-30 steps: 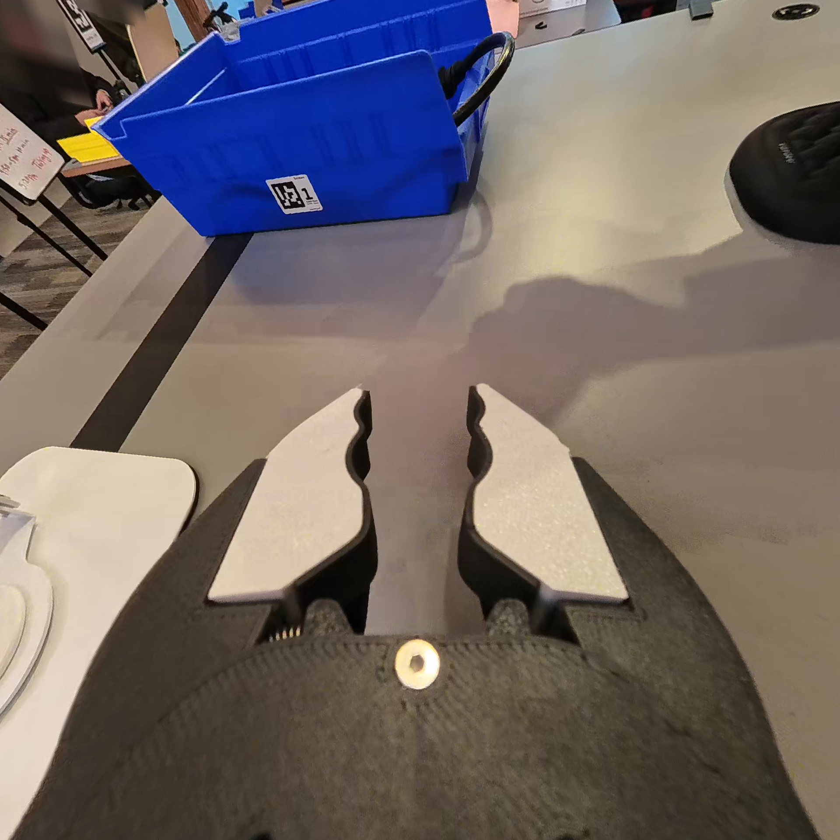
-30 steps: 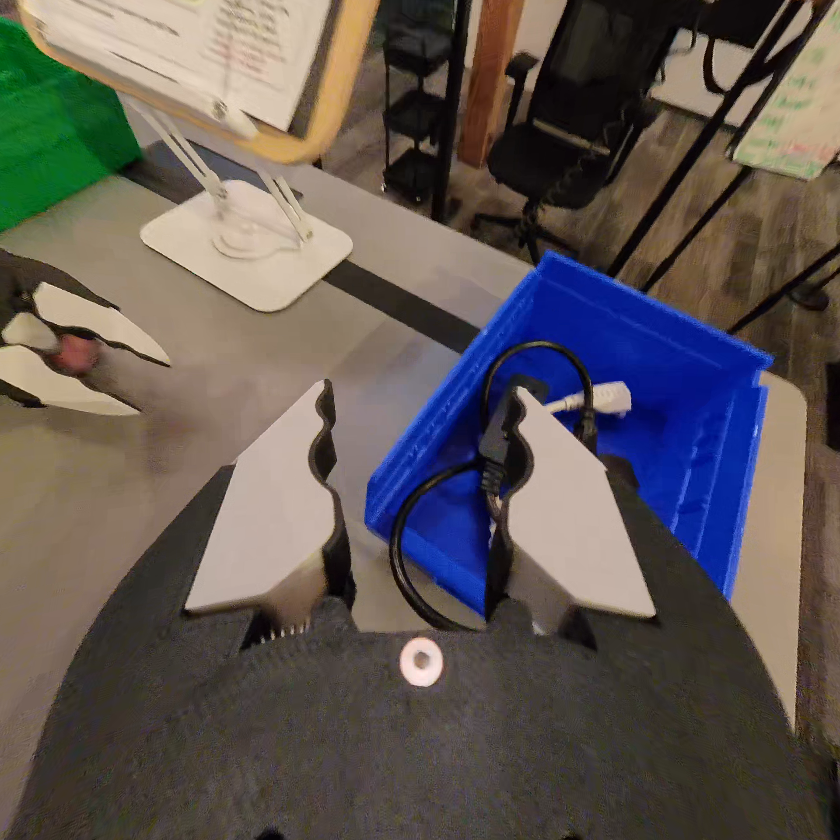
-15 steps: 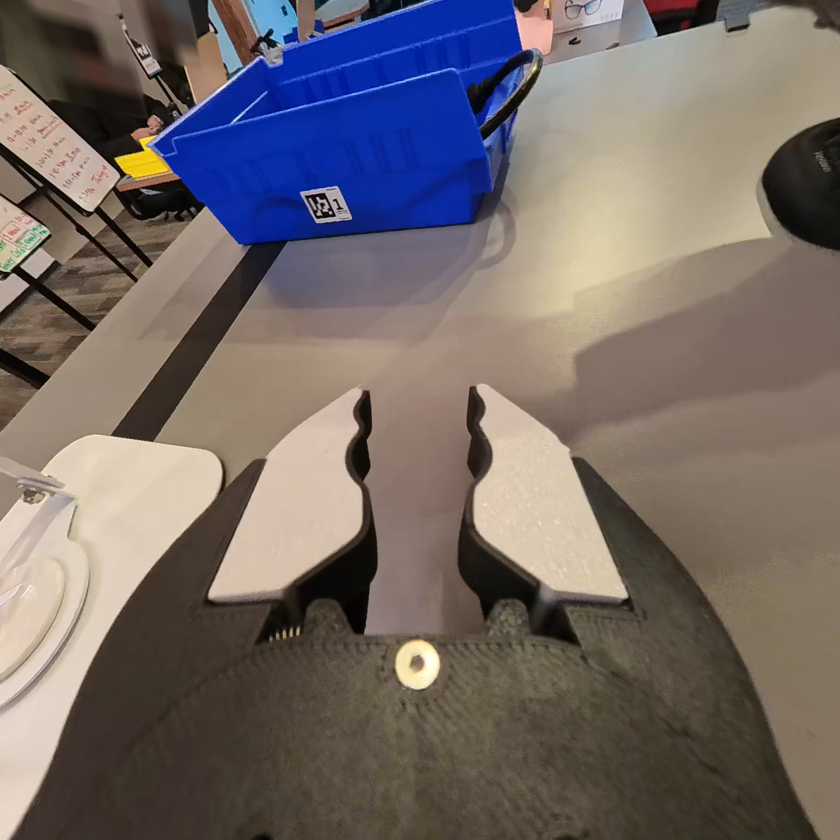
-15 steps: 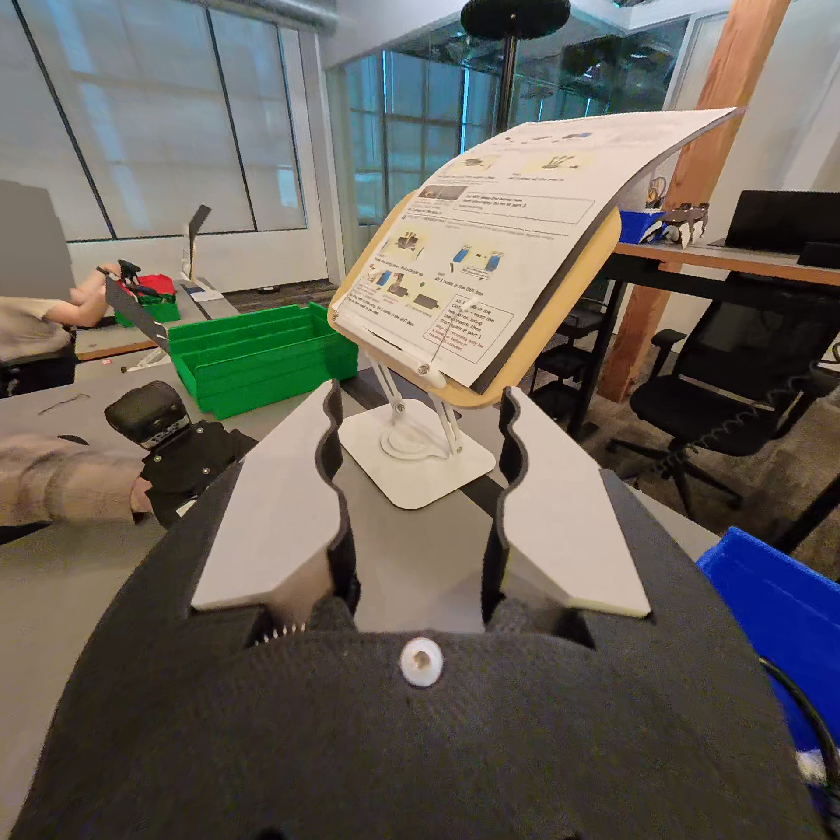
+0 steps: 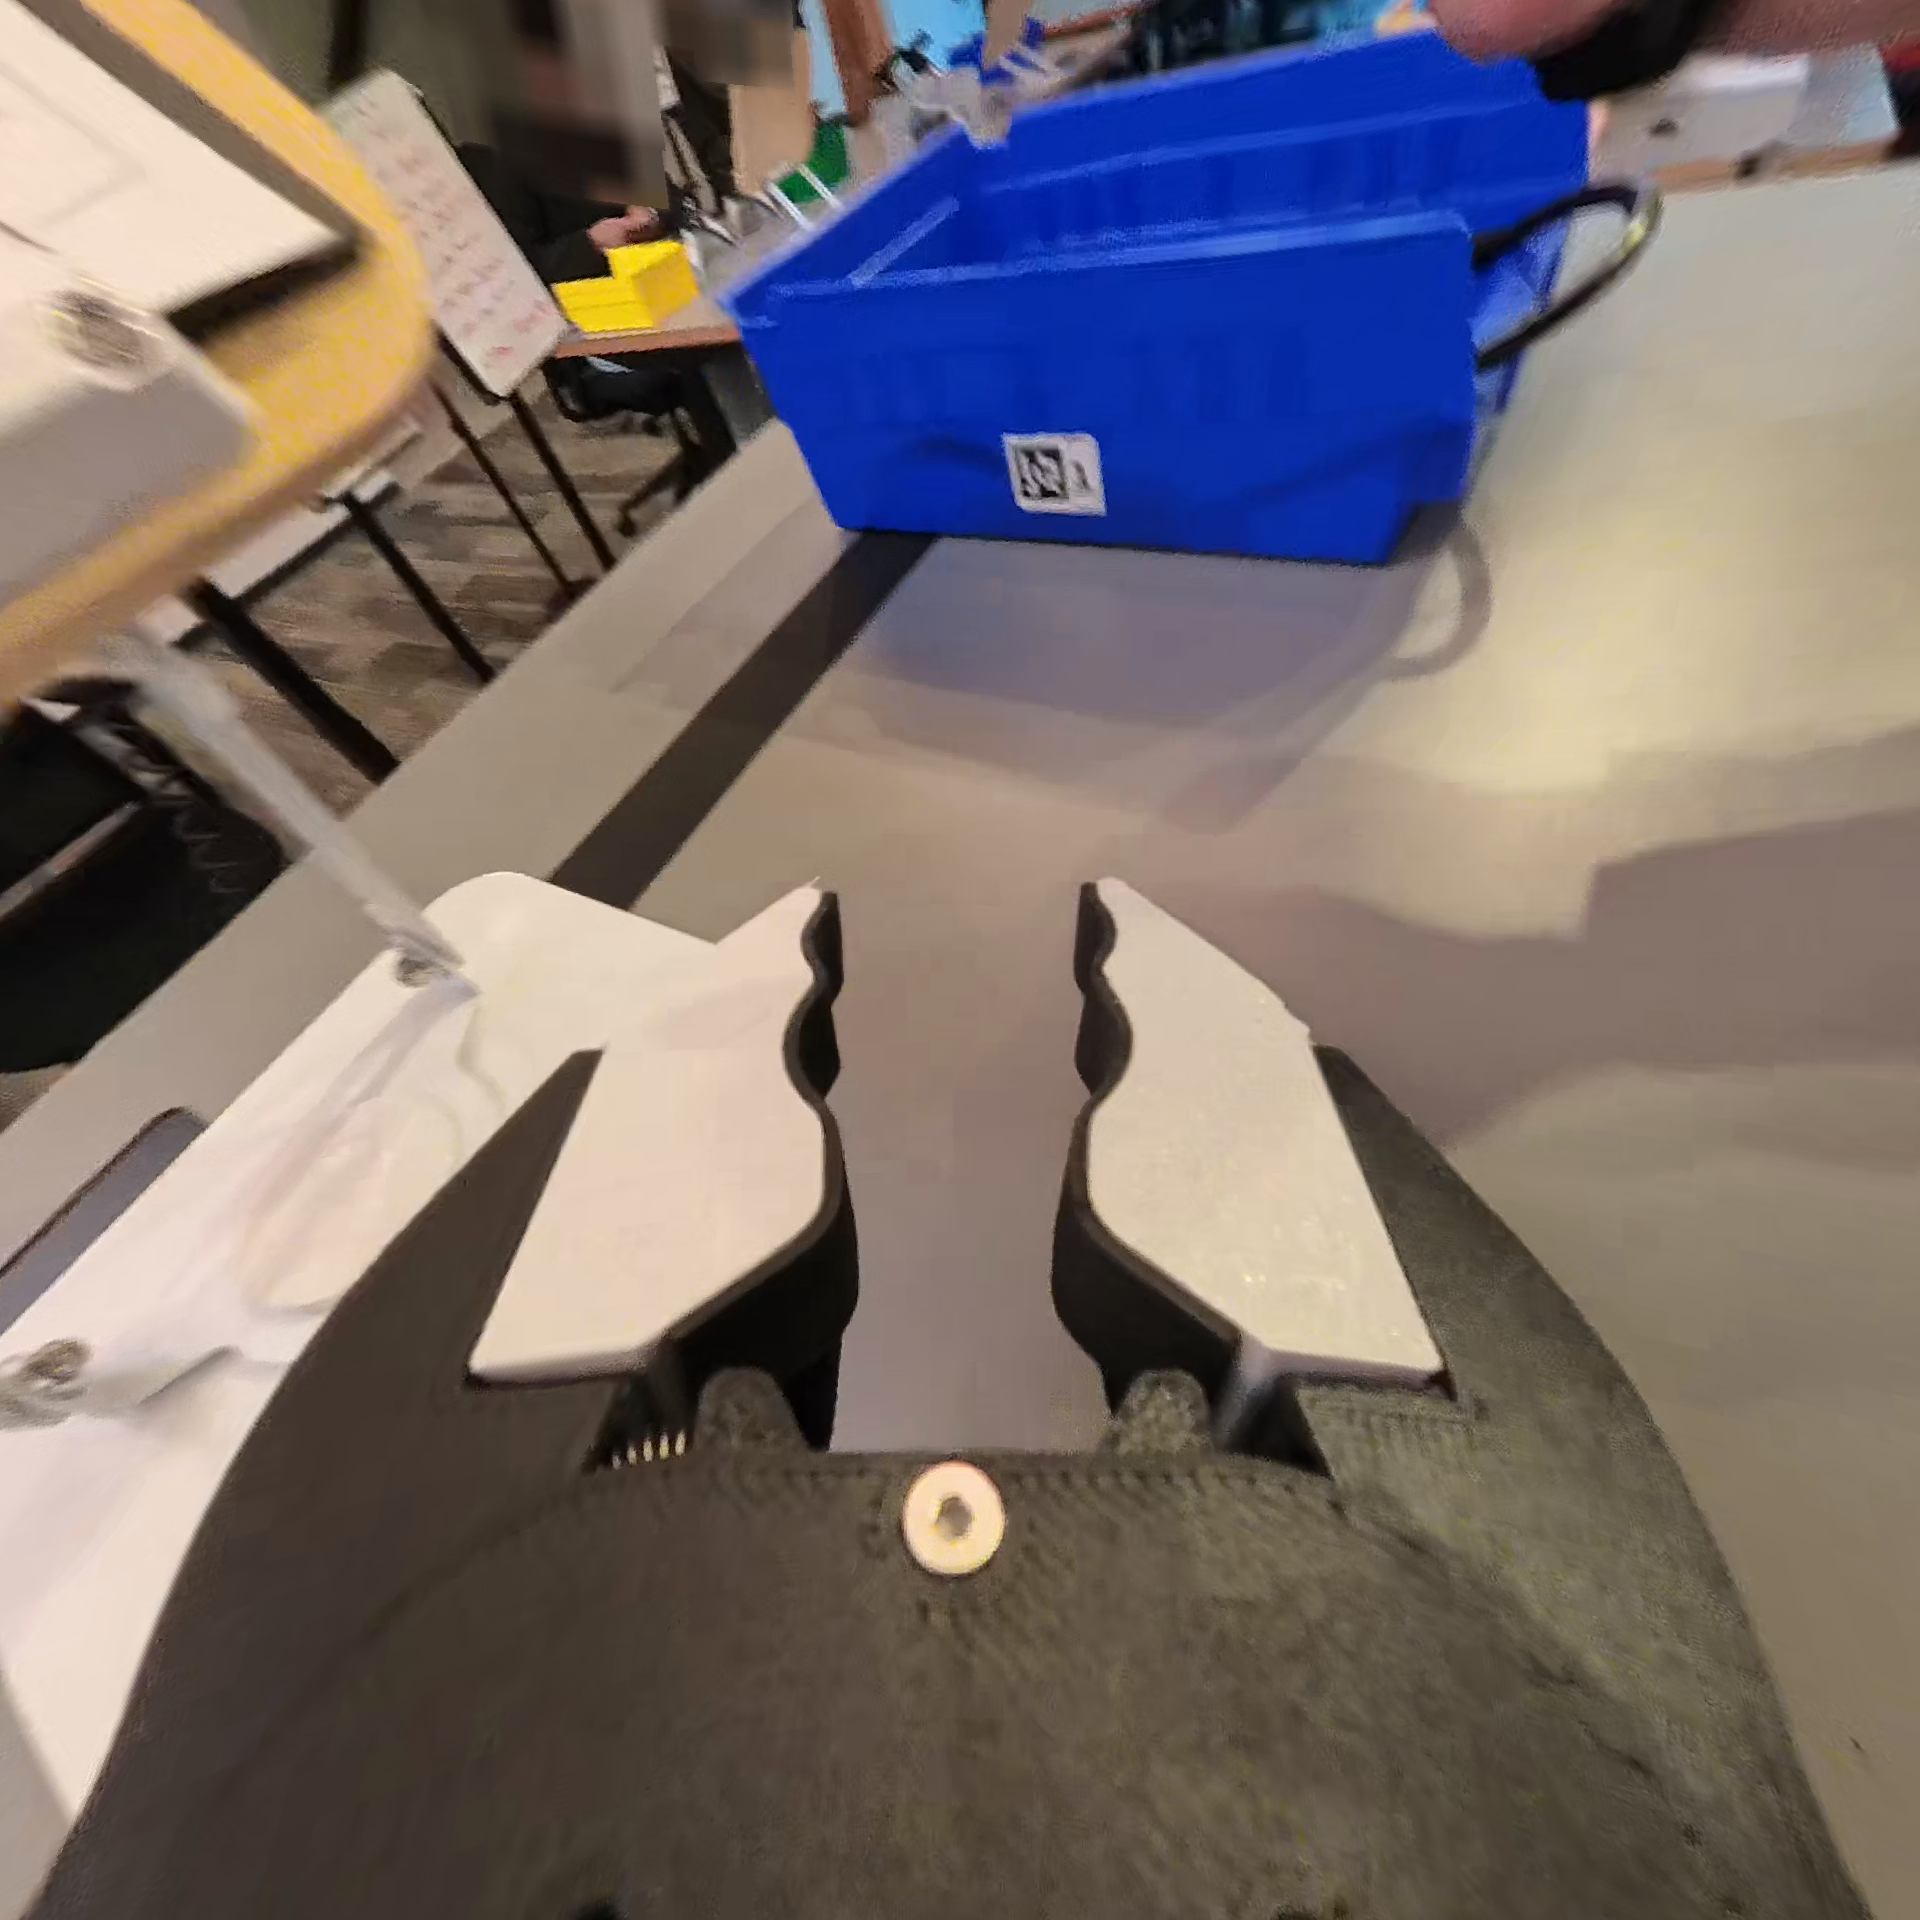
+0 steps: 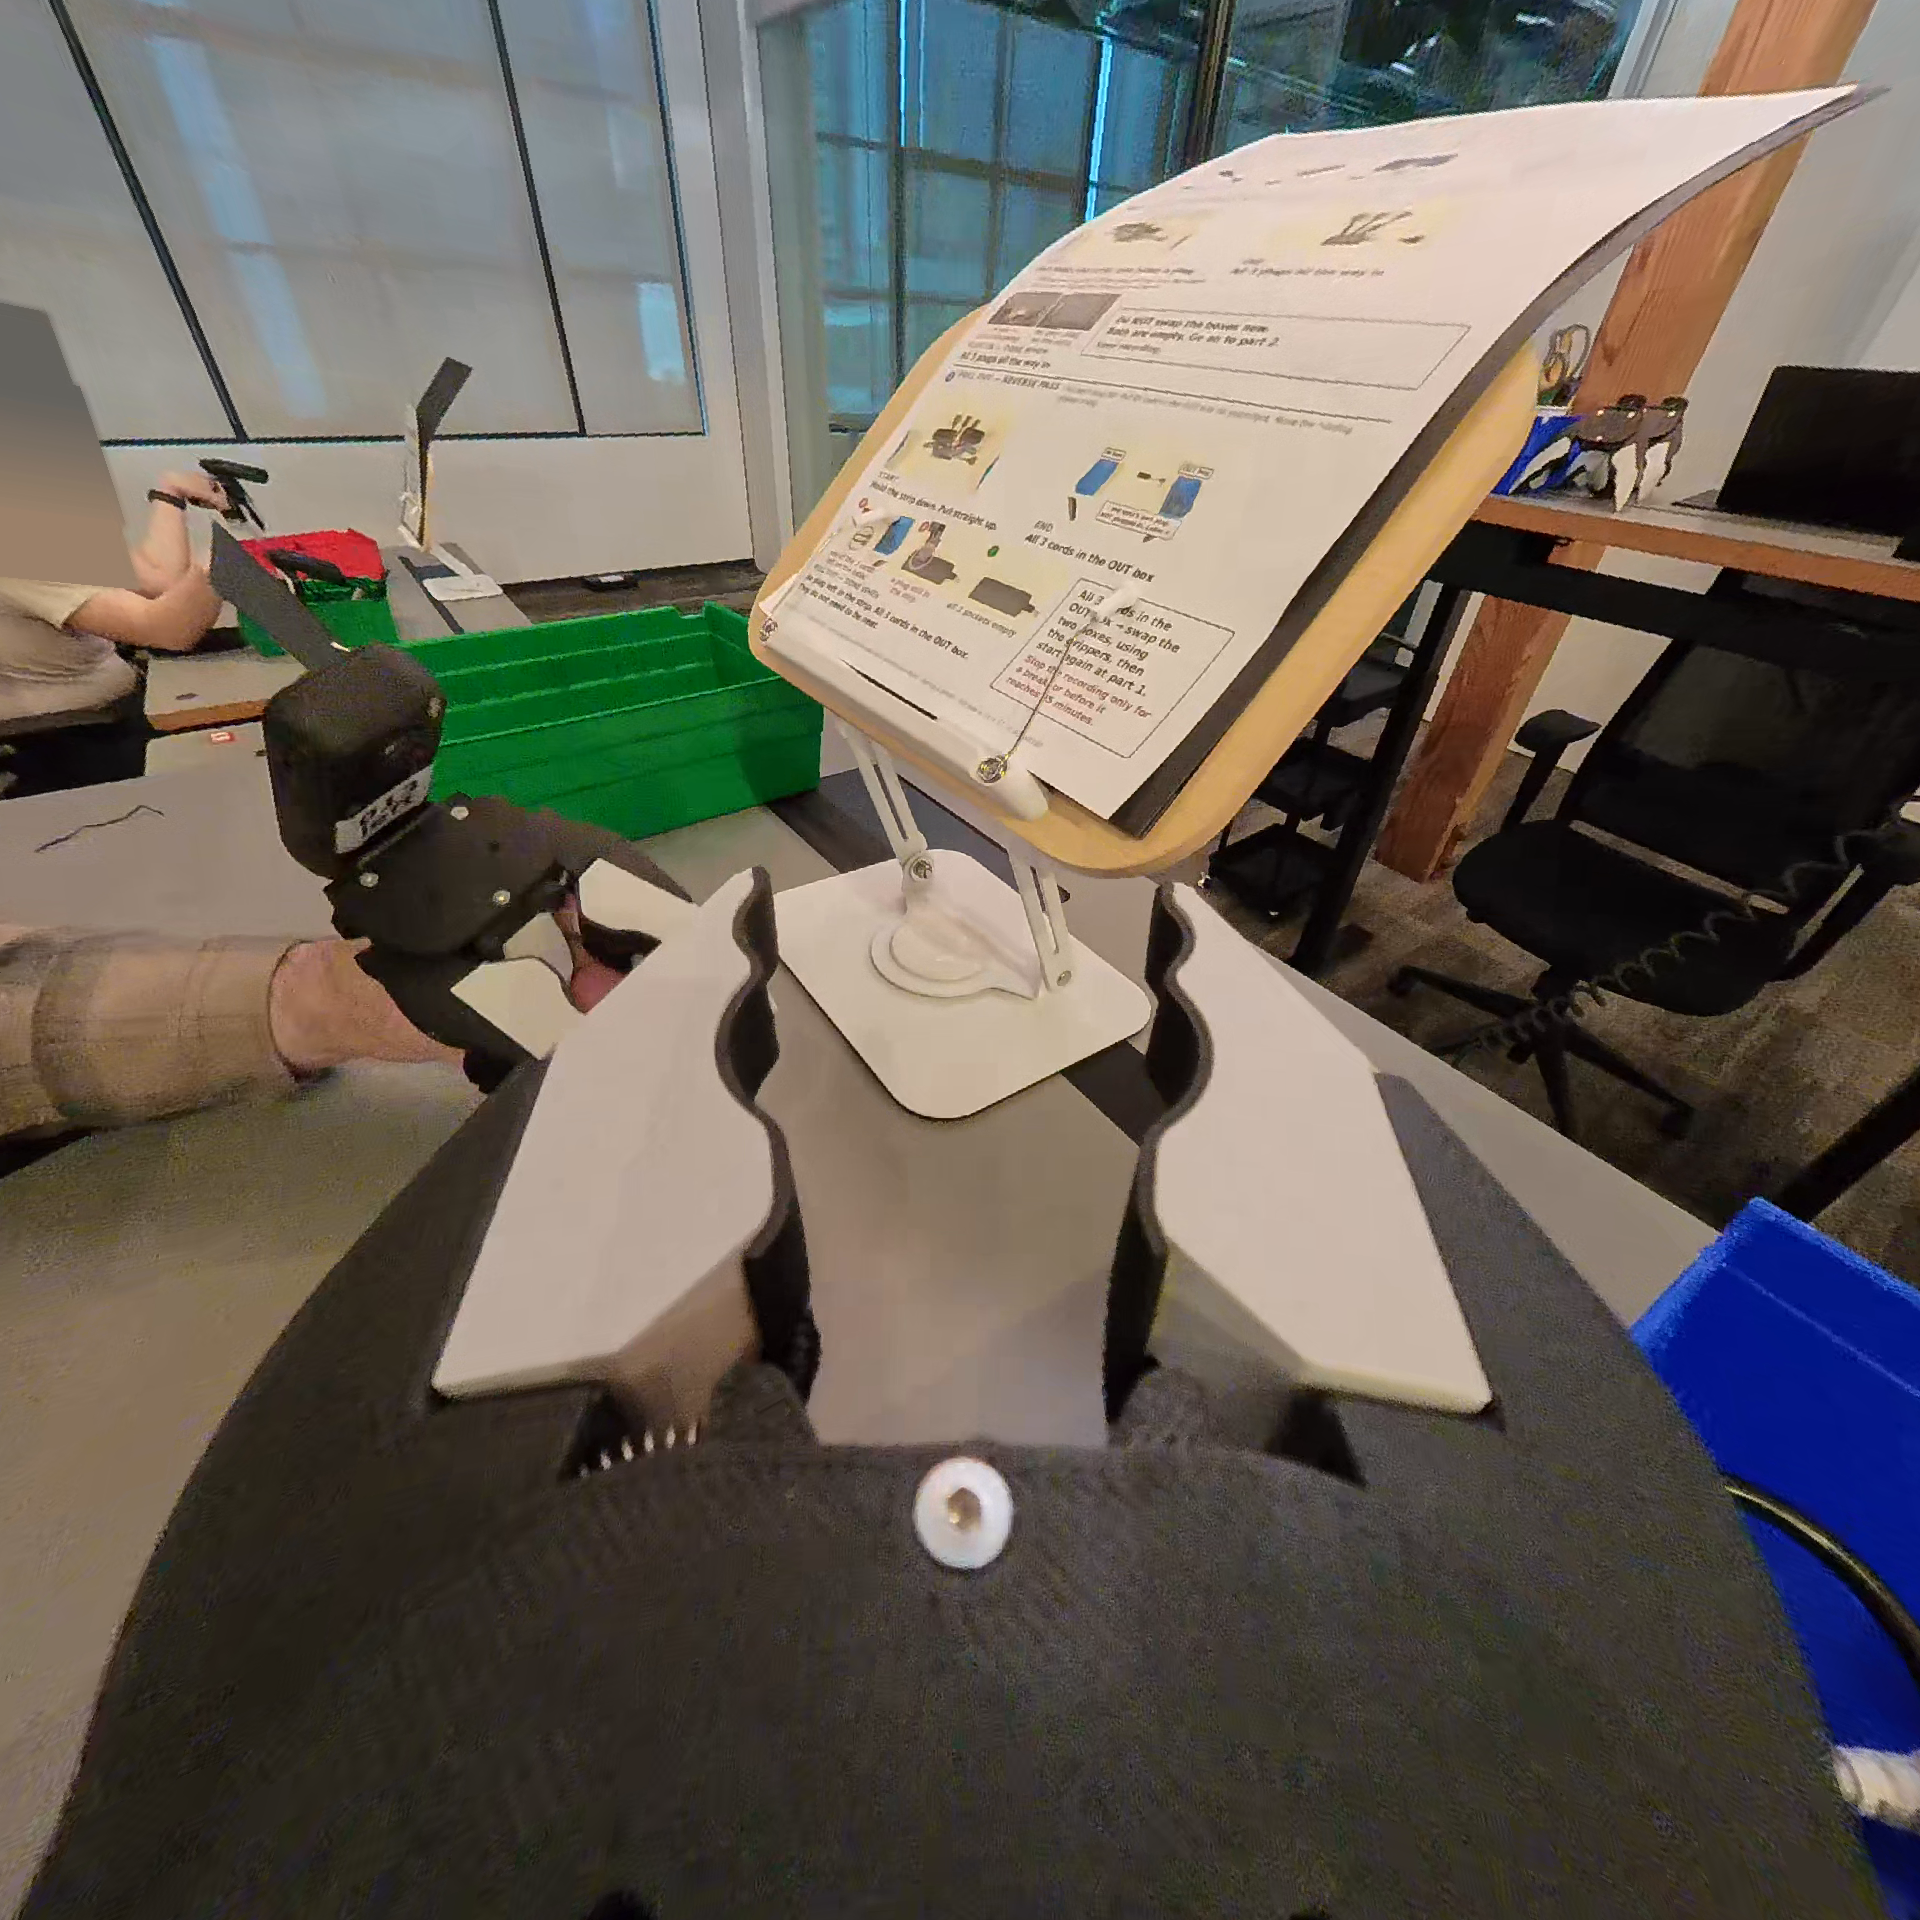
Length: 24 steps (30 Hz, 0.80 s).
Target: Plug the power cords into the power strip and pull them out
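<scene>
My left gripper [image 5: 954,909] is open and empty, low over the grey table [image 5: 1455,831]. Ahead of it stands a blue bin [image 5: 1143,343] with a black power cord [image 5: 1579,260] looping over its right end. My right gripper [image 6: 961,904] is open and empty, pointing at the white base of a document stand [image 6: 966,997]. The blue bin's corner [image 6: 1797,1382] shows at the right edge of the right wrist view, with a bit of black cord [image 6: 1860,1590]. The left gripper [image 6: 436,873] shows there, held in a hand. No power strip is in view.
The document stand's tilted board [image 6: 1247,499] with printed sheets overhangs the table; its base [image 5: 343,1091] lies just left of my left gripper. A green bin [image 6: 613,717] stands behind. A person sits at the far left table [image 6: 62,623]. Office chairs [image 6: 1683,862] stand beyond the table edge. Spacing between my two grippers at the tips: around 20 cm.
My right gripper swung up and left from above the blue bin to face the document stand, then moved closer. My left gripper shifted left beside the stand's base. Both stayed open.
</scene>
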Motion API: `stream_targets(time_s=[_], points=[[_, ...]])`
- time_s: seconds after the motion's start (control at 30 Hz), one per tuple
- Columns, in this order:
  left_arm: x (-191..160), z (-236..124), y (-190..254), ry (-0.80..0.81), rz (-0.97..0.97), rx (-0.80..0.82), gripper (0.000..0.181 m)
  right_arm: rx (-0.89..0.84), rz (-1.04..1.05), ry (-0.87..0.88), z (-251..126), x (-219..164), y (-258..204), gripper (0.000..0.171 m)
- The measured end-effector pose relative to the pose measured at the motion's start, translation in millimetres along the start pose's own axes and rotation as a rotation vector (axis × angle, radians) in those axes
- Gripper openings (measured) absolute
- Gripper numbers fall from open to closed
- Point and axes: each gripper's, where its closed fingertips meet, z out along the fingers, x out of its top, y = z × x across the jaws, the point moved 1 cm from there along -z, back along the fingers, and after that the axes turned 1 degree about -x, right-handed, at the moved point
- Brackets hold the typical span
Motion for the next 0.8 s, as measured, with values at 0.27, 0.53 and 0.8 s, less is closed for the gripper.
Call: stream_targets(time_s=[0.27, 0.53, 0.8], points=[[4.0, -67.6, -33.1, -0.065, -0.005, 0.13, 0.046, -0.183, -0.164, -0.126, -32.6, 25.6, 17.1, 0.088], [-27.8, -188.5, -77.7, -0.11, -0.108, 0.479, 0.065, -0.551, -0.167, -0.26, -151.8, -6.3, 89.5, 0.091], [-82.2, -316.3, -125.6, -0.224, -0.227, 0.85, 0.077, -0.811, 0.036, -0.363, -260.0, -77.5, 146.2, 0.098]])
